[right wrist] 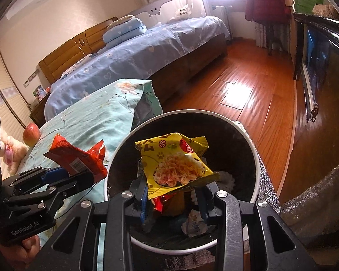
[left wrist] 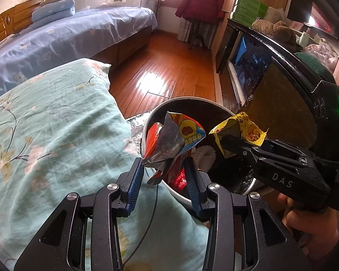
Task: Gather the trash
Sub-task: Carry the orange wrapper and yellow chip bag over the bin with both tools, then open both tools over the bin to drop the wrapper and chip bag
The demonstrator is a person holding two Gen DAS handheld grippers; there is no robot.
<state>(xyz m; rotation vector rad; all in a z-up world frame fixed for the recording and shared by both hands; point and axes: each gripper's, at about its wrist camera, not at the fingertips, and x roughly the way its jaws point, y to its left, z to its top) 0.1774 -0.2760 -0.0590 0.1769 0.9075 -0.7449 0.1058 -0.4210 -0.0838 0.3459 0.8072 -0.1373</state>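
My left gripper [left wrist: 165,164] is shut on a crumpled orange and silver snack wrapper [left wrist: 169,140], held over the near left rim of a white trash bin [left wrist: 148,122] with a dark inside. The right wrist view shows this gripper [right wrist: 79,174] at the left, holding the orange wrapper [right wrist: 76,155] beside the bin [right wrist: 187,112]. My right gripper [right wrist: 171,194] is shut on a yellow snack wrapper [right wrist: 176,164] above the bin's open mouth. It appears in the left wrist view [left wrist: 226,142] too, with the yellow wrapper [left wrist: 239,128]. Crumpled paper [right wrist: 194,223] and a red wrapper lie inside the bin.
A teal floral pillow [left wrist: 56,124] lies against the bin's left side, with an apple [right wrist: 31,134] and a plush toy [right wrist: 11,153] beyond it. A blue-sheeted bed [left wrist: 67,38] stands behind, wooden floor [left wrist: 169,67] ahead, a dark cabinet [left wrist: 248,63] to the right. Silver foil [right wrist: 269,180] lies under the bin.
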